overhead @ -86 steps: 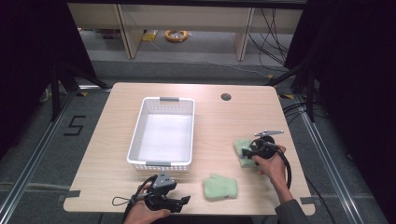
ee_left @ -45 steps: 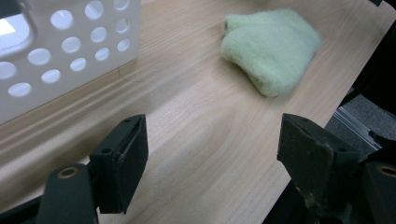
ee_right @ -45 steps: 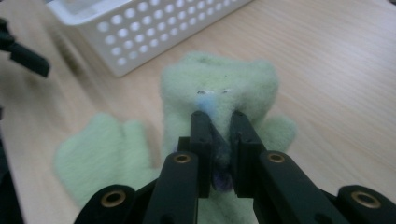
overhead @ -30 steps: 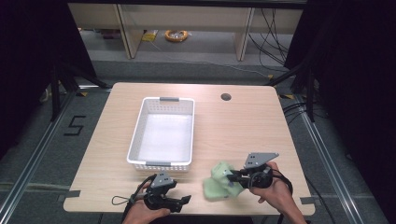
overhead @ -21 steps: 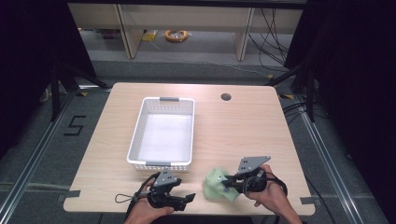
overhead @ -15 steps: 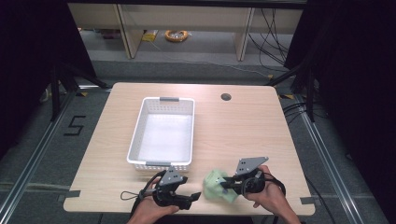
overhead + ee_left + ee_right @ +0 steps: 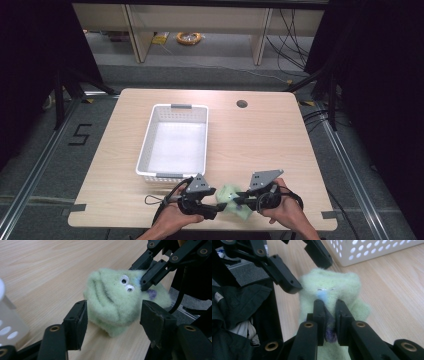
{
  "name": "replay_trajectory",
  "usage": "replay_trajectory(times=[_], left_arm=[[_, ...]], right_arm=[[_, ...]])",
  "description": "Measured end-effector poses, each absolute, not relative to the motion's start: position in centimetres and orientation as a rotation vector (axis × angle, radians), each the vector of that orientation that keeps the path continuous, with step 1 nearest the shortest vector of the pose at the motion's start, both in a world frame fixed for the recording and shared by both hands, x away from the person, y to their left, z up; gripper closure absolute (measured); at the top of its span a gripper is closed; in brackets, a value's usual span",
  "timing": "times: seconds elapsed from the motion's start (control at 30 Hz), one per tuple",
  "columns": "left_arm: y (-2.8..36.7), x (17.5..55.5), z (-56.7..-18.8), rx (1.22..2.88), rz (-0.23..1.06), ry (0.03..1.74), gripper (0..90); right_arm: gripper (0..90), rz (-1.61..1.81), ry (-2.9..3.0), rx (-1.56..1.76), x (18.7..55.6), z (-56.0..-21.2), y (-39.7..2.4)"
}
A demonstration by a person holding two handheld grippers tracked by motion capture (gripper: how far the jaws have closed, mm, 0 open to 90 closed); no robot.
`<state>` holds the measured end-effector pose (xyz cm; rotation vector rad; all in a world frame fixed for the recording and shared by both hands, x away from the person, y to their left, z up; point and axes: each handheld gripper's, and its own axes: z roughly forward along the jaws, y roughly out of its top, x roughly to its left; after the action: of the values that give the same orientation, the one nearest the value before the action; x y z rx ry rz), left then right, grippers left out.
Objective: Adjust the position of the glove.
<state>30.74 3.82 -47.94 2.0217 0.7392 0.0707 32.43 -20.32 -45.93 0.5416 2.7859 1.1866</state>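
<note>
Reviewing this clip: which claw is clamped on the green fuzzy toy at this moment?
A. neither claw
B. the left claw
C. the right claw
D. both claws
C: the right claw is pinched shut on a fold of the green fuzzy toy, while the left claw, whose jaws have just been closing, stands around the toy's other end with gaps showing on both sides.

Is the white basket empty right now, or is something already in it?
Empty. The high view shows the white basket with a bare floor; the green plush toy lies outside it, near the table's front edge, pinched by the right gripper.
</note>
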Motion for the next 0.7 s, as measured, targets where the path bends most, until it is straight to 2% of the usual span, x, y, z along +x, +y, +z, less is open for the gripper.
replay_trajectory(times=[0.03,0.1,0.2,0.23,0.33,0.57,0.7], left_arm=[[3.7,30.7,-48.0,2.019,0.064,0.736,40.8],[3.6,30.6,-48.0,2.031,0.069,0.713,49.9],[3.6,30.7,-48.0,2.063,0.081,0.694,59.0],[3.6,30.6,-48.0,2.057,0.078,0.705,59.0],[3.4,30.6,-48.0,2.044,0.070,0.718,69.6],[2.7,30.3,-47.4,2.008,0.119,0.767,72.0],[2.4,30.1,-48.0,2.011,0.089,0.800,71.8]], right_arm=[[81.6,1.193,2.788,0.537,32.4,-45.9,-20.3],[81.7,1.181,2.797,0.514,32.4,-45.7,-20.0],[81.8,1.184,2.798,0.507,32.4,-45.8,-19.9],[81.9,1.188,2.792,0.506,32.5,-45.8,-19.9],[82.1,1.182,2.784,0.505,32.7,-45.5,-19.8],[82.1,1.149,2.760,0.458,33.8,-44.6,-19.7],[82.0,1.128,2.791,0.407,34.7,-45.0,-19.4]])
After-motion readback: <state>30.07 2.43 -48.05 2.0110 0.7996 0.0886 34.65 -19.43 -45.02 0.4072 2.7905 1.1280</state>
